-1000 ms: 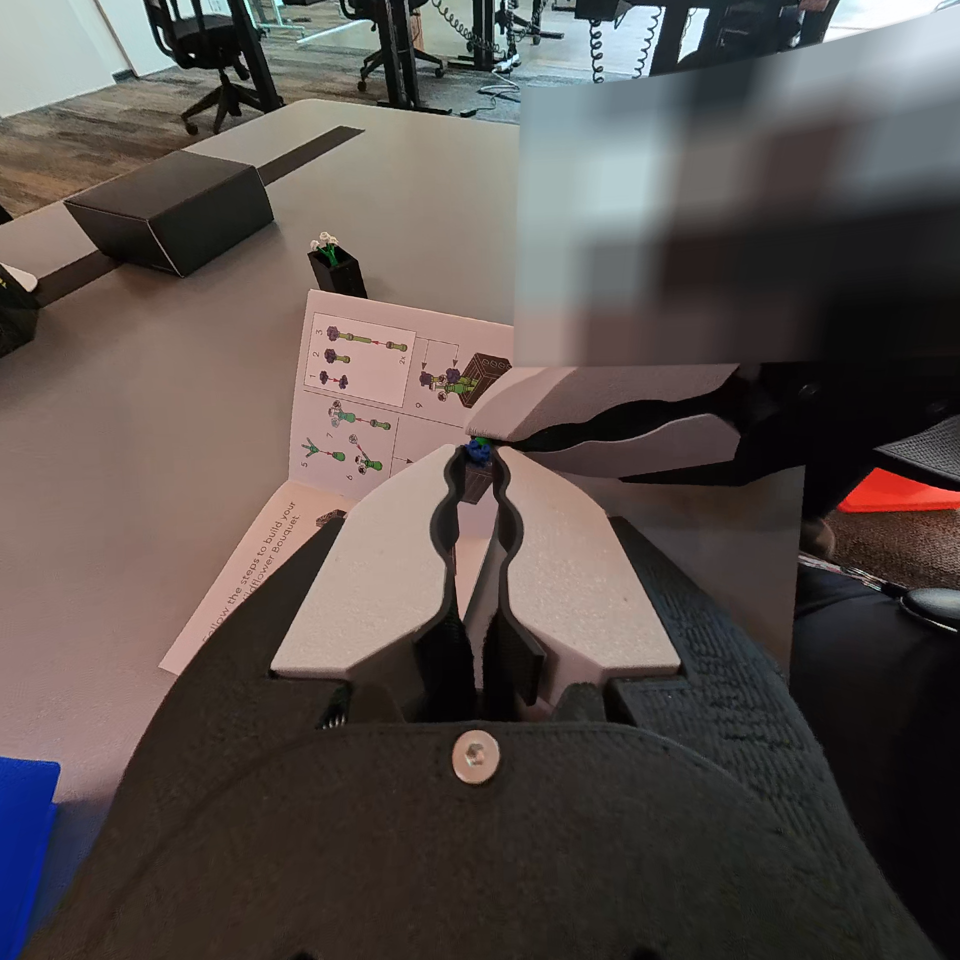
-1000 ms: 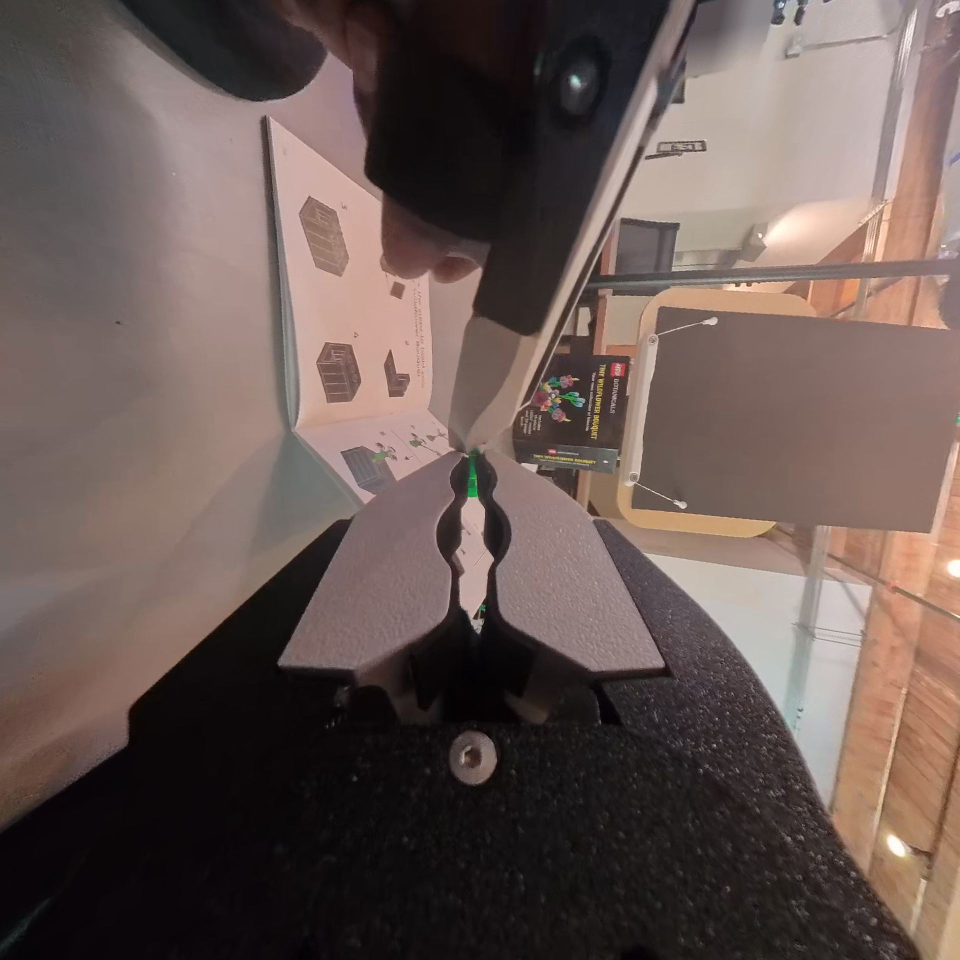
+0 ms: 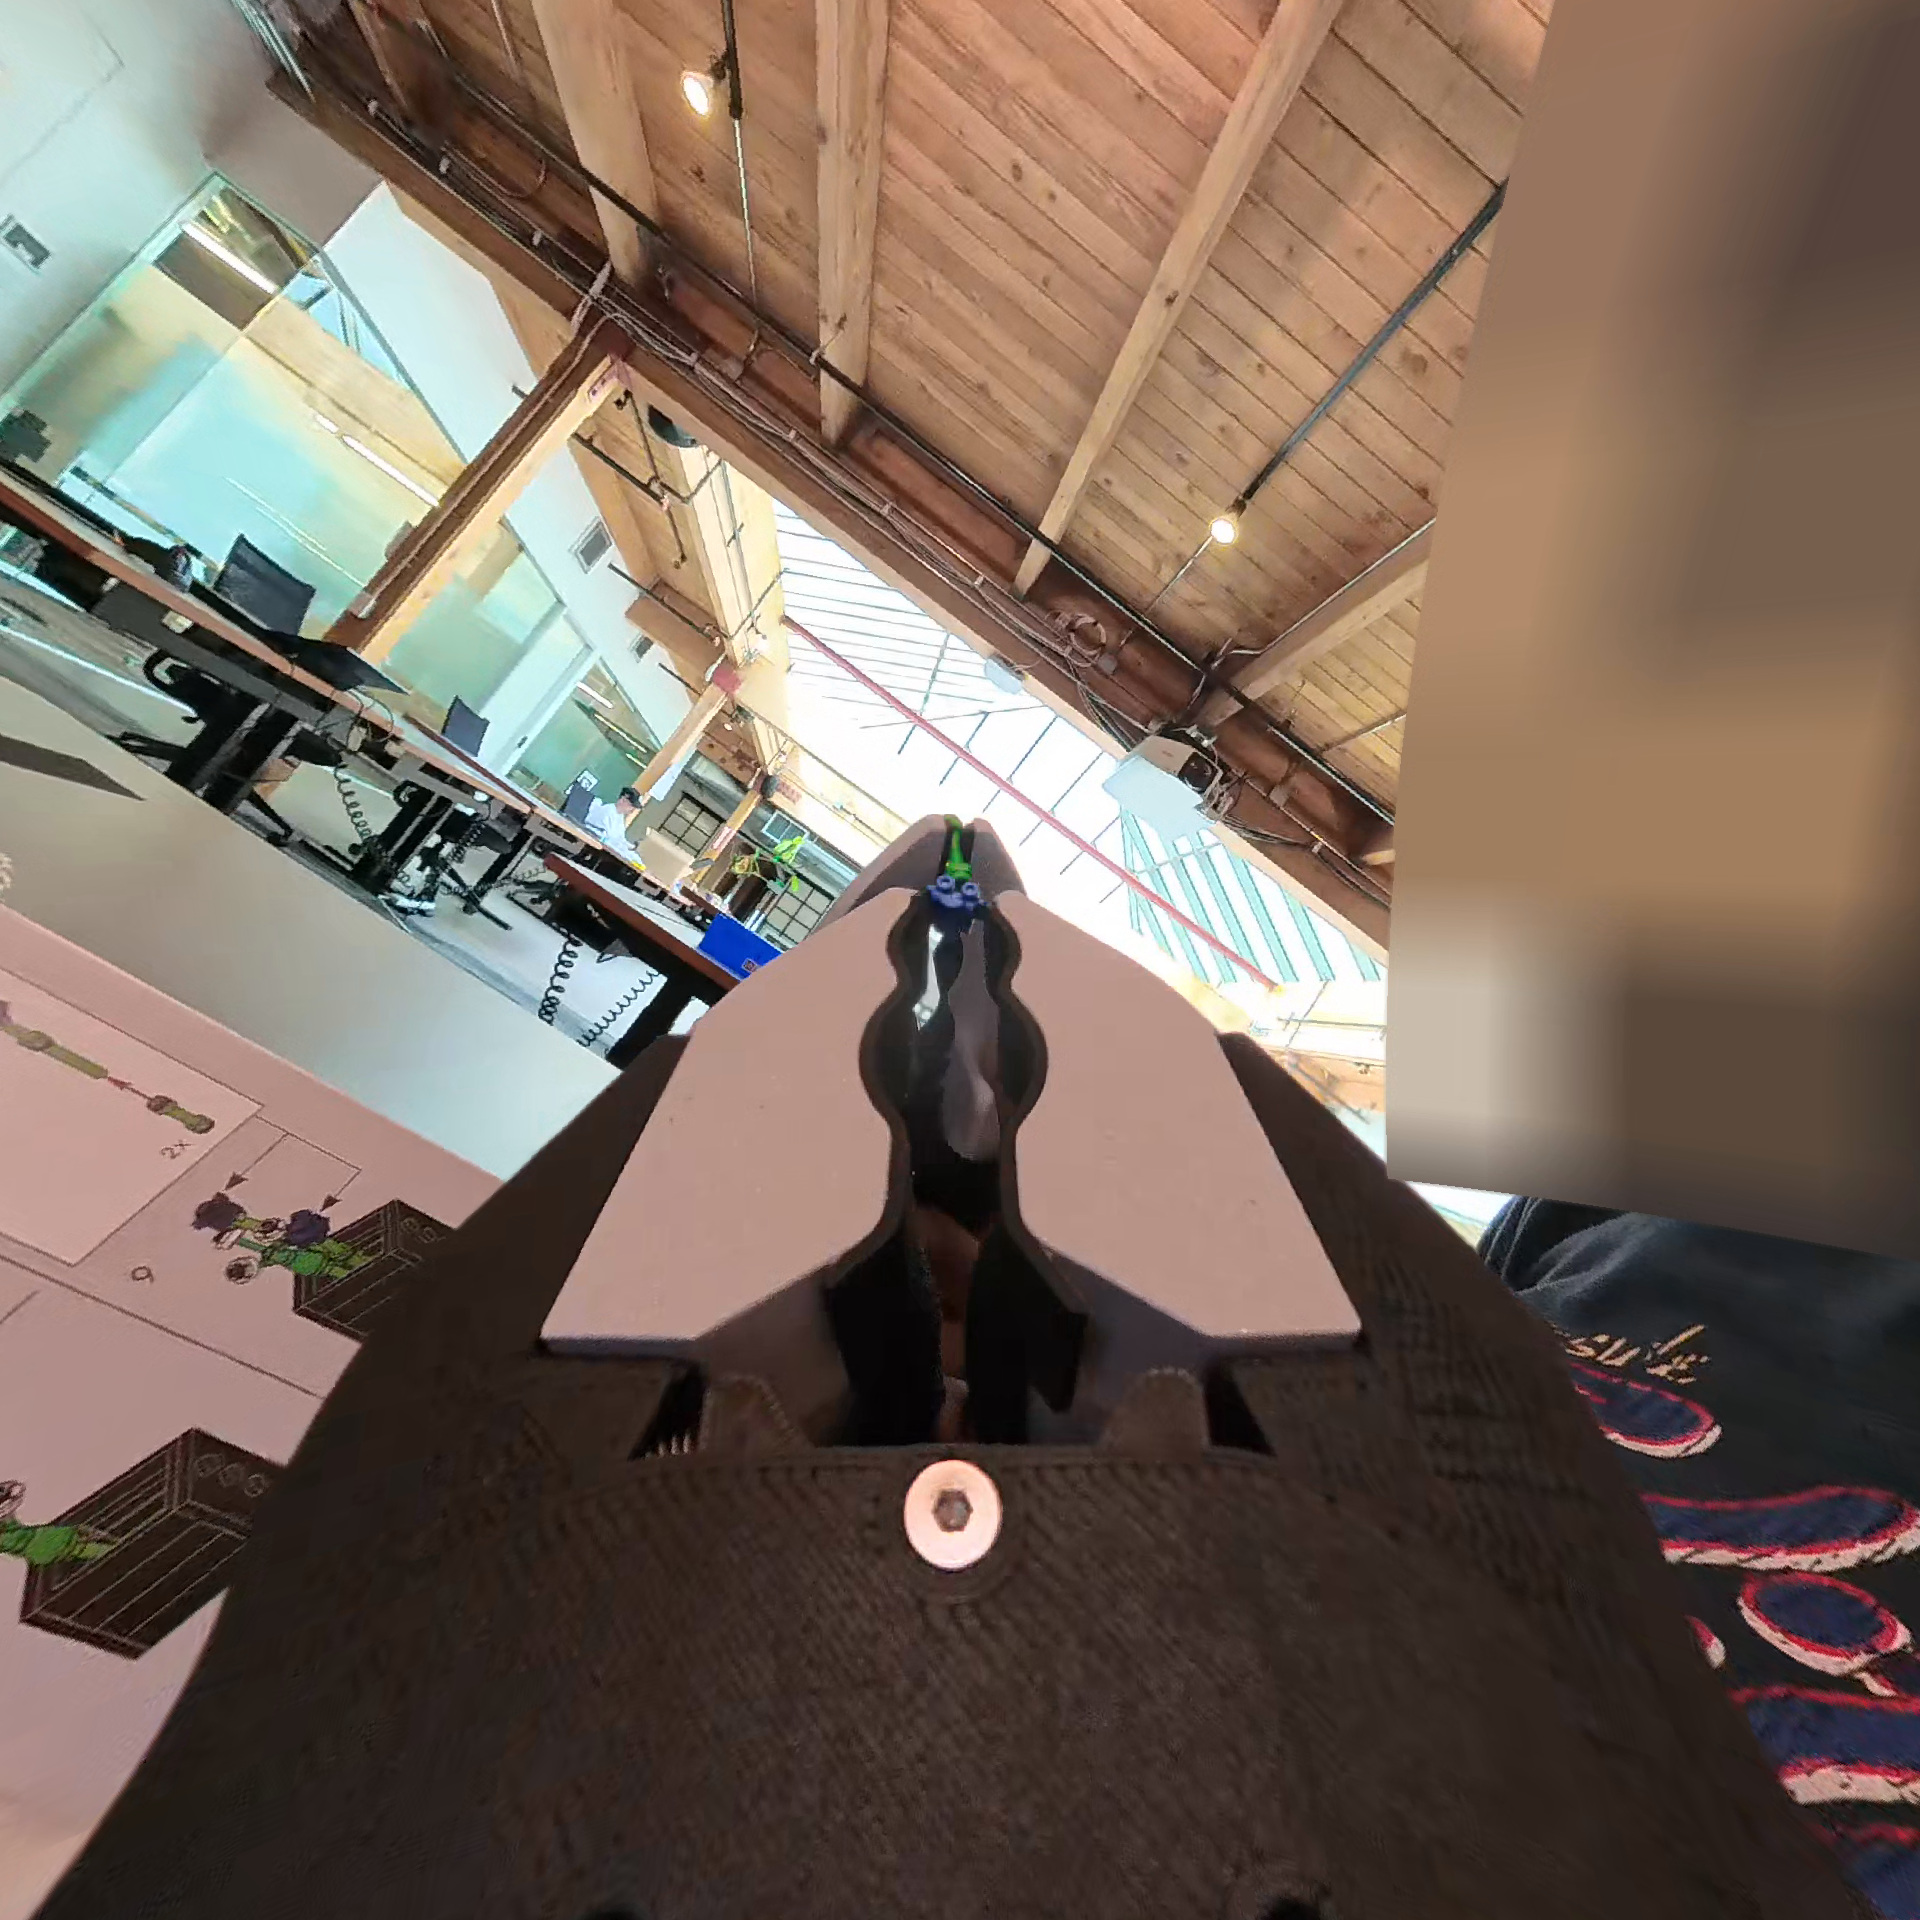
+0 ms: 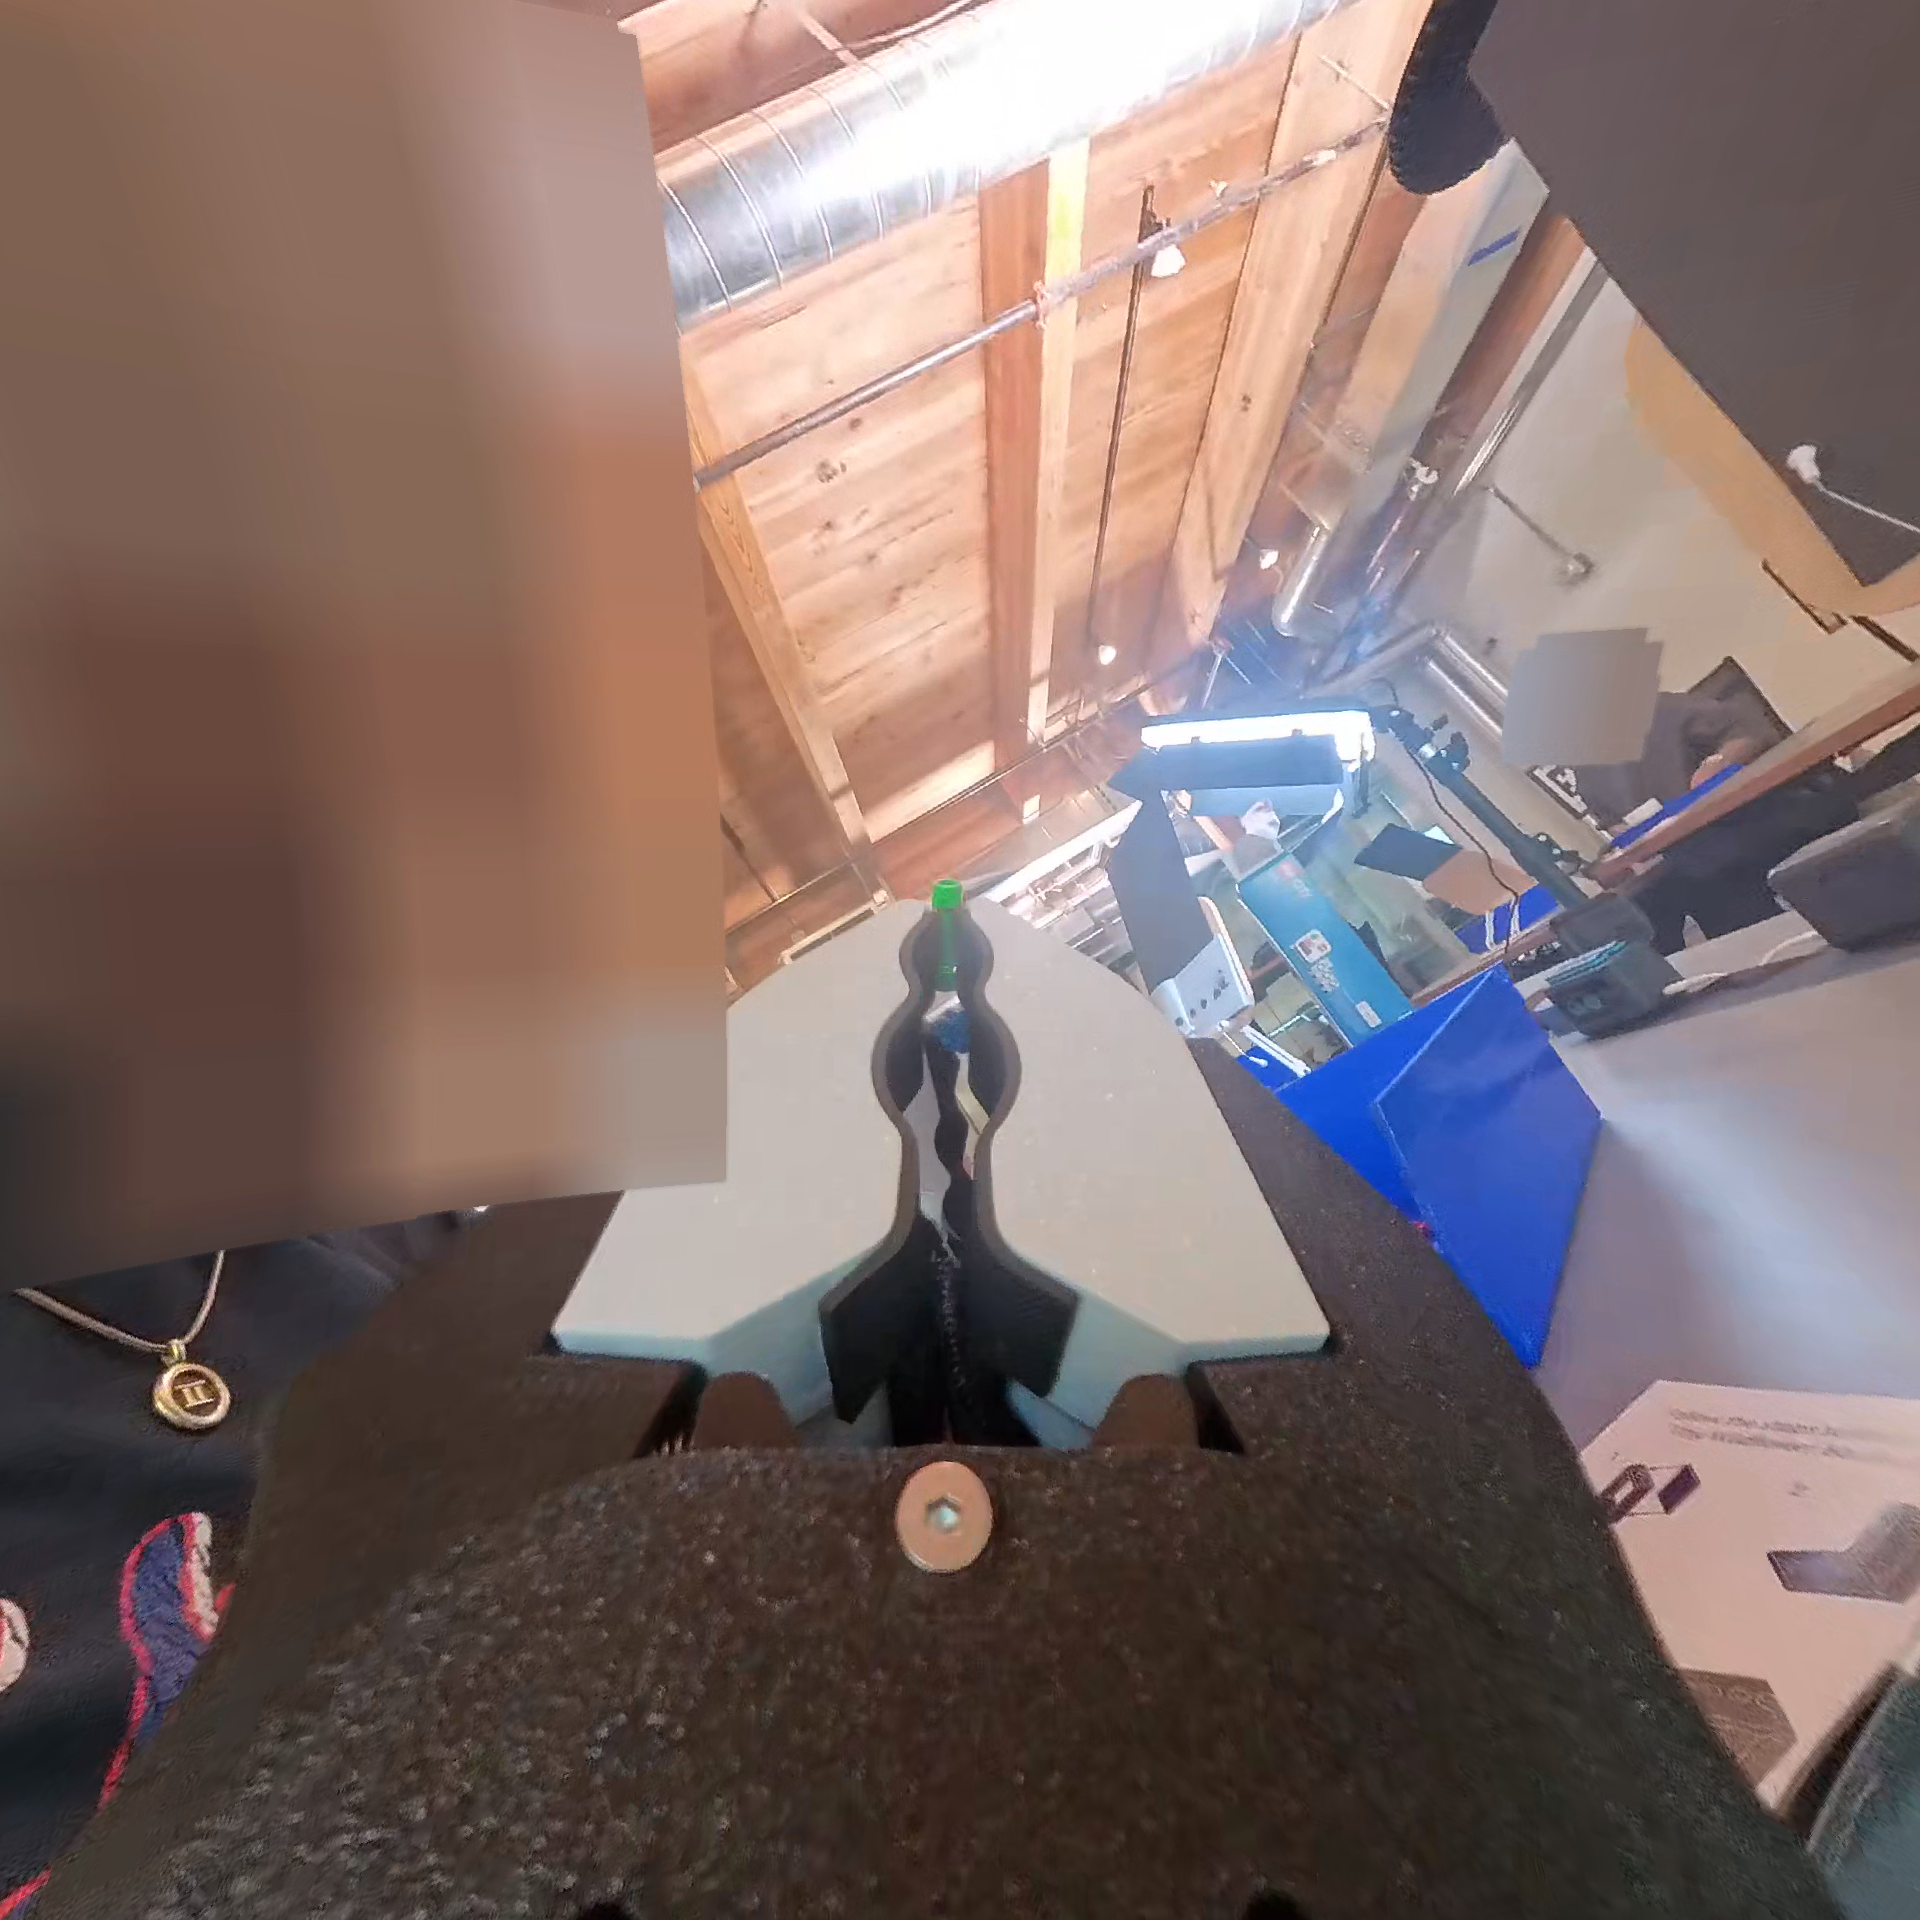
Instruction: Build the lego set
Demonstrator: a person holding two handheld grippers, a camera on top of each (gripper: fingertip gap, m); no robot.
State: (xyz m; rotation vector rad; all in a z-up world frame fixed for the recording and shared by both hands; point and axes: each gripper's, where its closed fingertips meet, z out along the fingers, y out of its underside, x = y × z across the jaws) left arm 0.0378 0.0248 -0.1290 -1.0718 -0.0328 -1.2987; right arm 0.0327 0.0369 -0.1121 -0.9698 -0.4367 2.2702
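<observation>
Lego stem [image 3: 952,844], green, pokes up just past the left gripper [image 3: 956,902] tips, whose jaws are clenched on a blue piece [image 3: 956,894] at their very tip. In the right view, the right gripper [image 4: 945,935] jaws pinch the stem [image 4: 944,940], its end standing beyond the tips. Judging by this, push straight along the stem, both grips firm, without twisting.

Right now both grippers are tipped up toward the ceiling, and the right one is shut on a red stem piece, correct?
Not quite: the stem piece pinched in the right gripper is green, not red, as the right wrist view shows. The rest holds.
</observation>
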